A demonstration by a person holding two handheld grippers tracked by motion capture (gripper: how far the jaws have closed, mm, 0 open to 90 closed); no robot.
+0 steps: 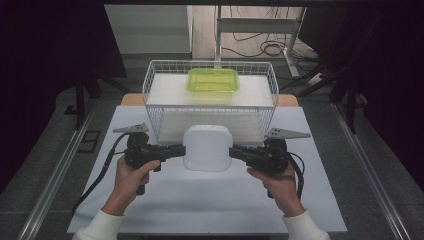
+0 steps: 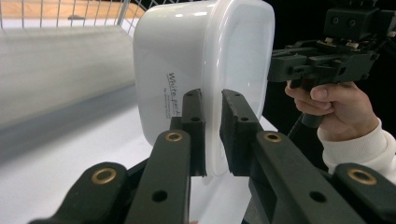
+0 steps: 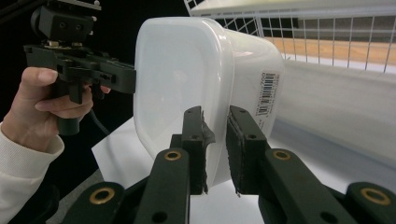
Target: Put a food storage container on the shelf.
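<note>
White tub (image 1: 207, 148) sits just in front of the wire basket (image 1: 150, 82), where I have it pinched by its rim from both sides: left tongs (image 1: 181, 150) and right tongs (image 1: 233, 151) each clamp an edge. A green tray (image 1: 213, 80) rests in the basket, behind the tub.

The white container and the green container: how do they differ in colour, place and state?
The white container is opaque white; the green container is see-through lime green. The white one is gripped at its rim by the left tongs and right tongs in front of the wire basket; the green one rests untouched on the basket's upper shelf. Both are rounded rectangular plastic boxes.
</note>
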